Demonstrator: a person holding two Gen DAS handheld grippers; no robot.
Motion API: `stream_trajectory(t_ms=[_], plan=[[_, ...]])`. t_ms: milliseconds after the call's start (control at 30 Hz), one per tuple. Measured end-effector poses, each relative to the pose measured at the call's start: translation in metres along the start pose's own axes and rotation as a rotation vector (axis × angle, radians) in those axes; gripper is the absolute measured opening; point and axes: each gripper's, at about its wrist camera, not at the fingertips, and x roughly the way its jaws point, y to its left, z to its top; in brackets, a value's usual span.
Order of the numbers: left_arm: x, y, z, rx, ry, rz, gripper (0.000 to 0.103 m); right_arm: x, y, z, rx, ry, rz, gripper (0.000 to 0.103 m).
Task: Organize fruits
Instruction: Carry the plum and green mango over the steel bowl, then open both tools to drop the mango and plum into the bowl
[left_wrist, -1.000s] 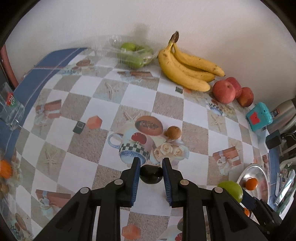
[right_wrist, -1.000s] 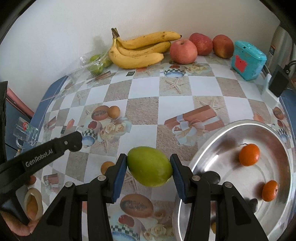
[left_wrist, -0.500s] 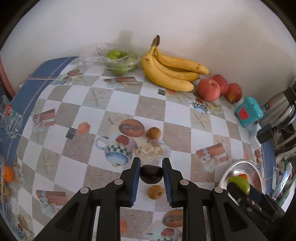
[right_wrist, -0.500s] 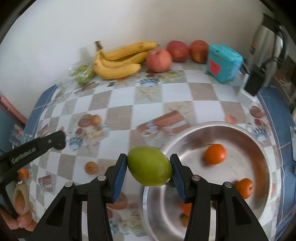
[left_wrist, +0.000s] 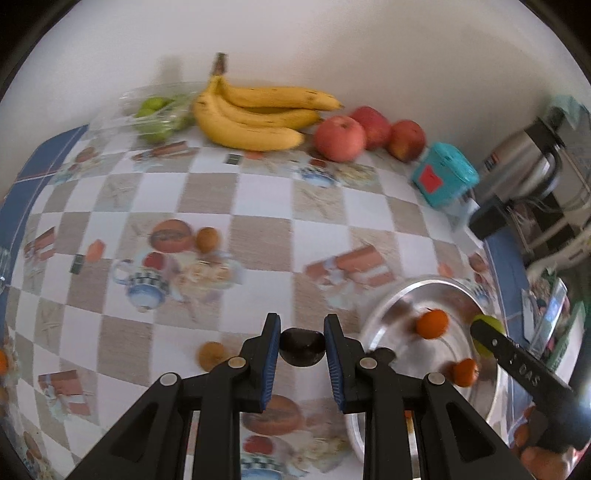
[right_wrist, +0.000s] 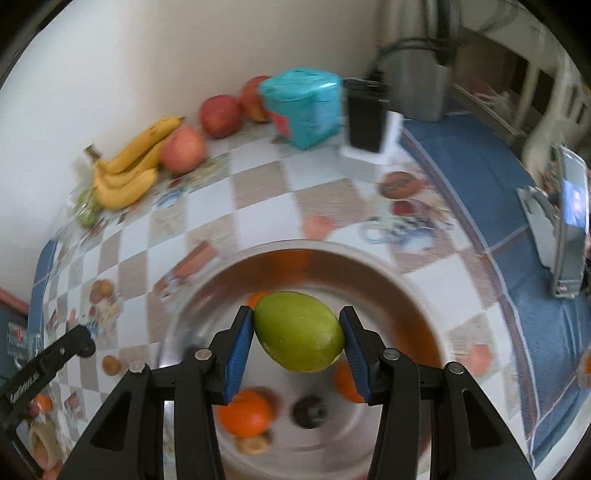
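**Both grippers loaded; green fruit over the bowl, deposit pending**

Step in hand: carrying fruit to the steel bowl (right_wrist: 388, 280). The right gripper (right_wrist: 297, 338) is clamped on a green fruit (right_wrist: 299, 330), pads pressed to its two ends, and holds it above the bowl's interior. The left gripper (left_wrist: 302, 349) is clamped on a small dark fruit (left_wrist: 302, 347) and hangs over the tablecloth (left_wrist: 258, 206), just beside the bowl's rim (left_wrist: 373, 317).

Bowl contents: oranges (right_wrist: 245, 411) and one dark round item (right_wrist: 309, 411), kind unclear under motion blur.

Next move, as I judge it: lower the green fruit to a free patch of the bowl floor, then open the jaws; a release from height risks it rolling into the oranges. The dark fruit would follow.

Materials: green fruit is smooth, ovoid, matte-waxy, and looks firm. Bowl is polished metal, shallow, reflective, probably slippery. Tablecloth is glossy printed checker. At the back wall: bananas (left_wrist: 258, 118), red apples (left_wrist: 341, 138), bagged green fruit (left_wrist: 159, 112), a teal box (left_wrist: 445, 177).
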Motion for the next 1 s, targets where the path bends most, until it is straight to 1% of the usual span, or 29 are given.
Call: stream_trajectory(t_ms=[133,300,433,633,833,1000], plan=[[0.006,-0.021,-0.006,0.033,0.030,-0.037,0.026,-0.001,-0.024,0.002,0.053,0.002,-0.001,0.049],[0.013,-0.038,-0.015,0.060,0.068,-0.055,0.026,-0.001,-0.035,0.003,0.073,0.000,0.005,0.049],[0.020,-0.044,-0.021,0.066,0.101,-0.070,0.026,0.002,-0.033,0.003,0.058,0.003,0.008,0.049],[0.028,-0.051,-0.028,0.088,0.127,-0.049,0.026,0.011,-0.026,0.001,0.022,0.020,0.010,0.049],[0.033,-0.056,-0.031,0.104,0.142,-0.047,0.026,0.019,-0.024,-0.003,0.005,0.040,0.006,0.049],[0.037,-0.058,-0.034,0.113,0.154,-0.044,0.026,0.016,-0.021,-0.001,-0.015,0.017,0.009,0.050]])
